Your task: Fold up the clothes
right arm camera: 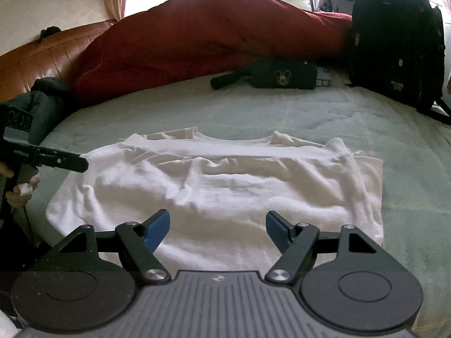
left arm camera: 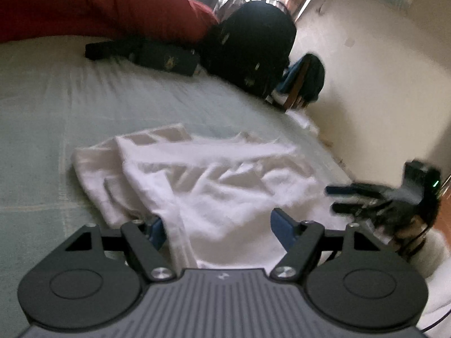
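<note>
Crumpled white cotton T-shirt lies spread on the pale green quilted bedspread, neckline toward the far side. Right gripper hovers over the shirt's near hem, blue-padded jaws wide, nothing between them. Left gripper at the shirt's side edge, jaws wide too, fabric below but not pinched. Beyond the shirt: black backpack, dark zip pouch, red blanket heap.
</note>
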Demonstrator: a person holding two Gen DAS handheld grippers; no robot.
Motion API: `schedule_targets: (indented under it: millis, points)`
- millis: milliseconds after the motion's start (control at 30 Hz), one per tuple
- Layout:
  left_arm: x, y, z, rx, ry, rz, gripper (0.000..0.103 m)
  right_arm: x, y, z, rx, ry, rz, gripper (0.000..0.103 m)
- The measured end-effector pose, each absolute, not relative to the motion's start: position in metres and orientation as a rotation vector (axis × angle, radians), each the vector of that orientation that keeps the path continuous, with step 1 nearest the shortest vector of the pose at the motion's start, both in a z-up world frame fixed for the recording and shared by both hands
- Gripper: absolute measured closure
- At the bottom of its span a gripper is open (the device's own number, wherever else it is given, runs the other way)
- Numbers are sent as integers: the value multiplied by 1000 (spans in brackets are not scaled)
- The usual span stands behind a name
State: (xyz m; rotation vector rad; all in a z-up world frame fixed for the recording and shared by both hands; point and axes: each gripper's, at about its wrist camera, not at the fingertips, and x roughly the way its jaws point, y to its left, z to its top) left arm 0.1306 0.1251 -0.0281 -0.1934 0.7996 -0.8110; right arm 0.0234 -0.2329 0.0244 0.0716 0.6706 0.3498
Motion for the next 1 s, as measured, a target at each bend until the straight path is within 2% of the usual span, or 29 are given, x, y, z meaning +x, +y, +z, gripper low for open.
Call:
schedule_targets:
  millis: [167, 267, 433, 533, 667, 767, 833, 1000]
  points:
    - [112, 129, -41, -129, 886, -805, 27, 24, -237, 20, 80, 682, 348, 23]
    - [96, 130, -31, -29, 865, -778, 27, 27, -238, 18, 89, 688, 348, 23]
    - [87, 126, 13, 76, 715, -671, 27, 28, -237, 22, 69, 674, 350, 23]
    - [95, 108, 29, 79, 626, -690, 25, 36, -234, 28, 27, 654, 345, 19]
    - [124, 75, 9, 53, 669, -724, 25, 57, -236, 22, 42, 650, 334, 18]
    - [150, 77, -24, 23, 782, -604, 26, 67, -247, 5, 82, 684, 285, 17]
    - [161, 88, -37, -29, 817, -559, 34, 67, -256, -5, 96, 699, 267, 17]
    - [156, 91, -8, -20, 763, -517, 31, 60, -265, -11, 119, 678, 286, 16]
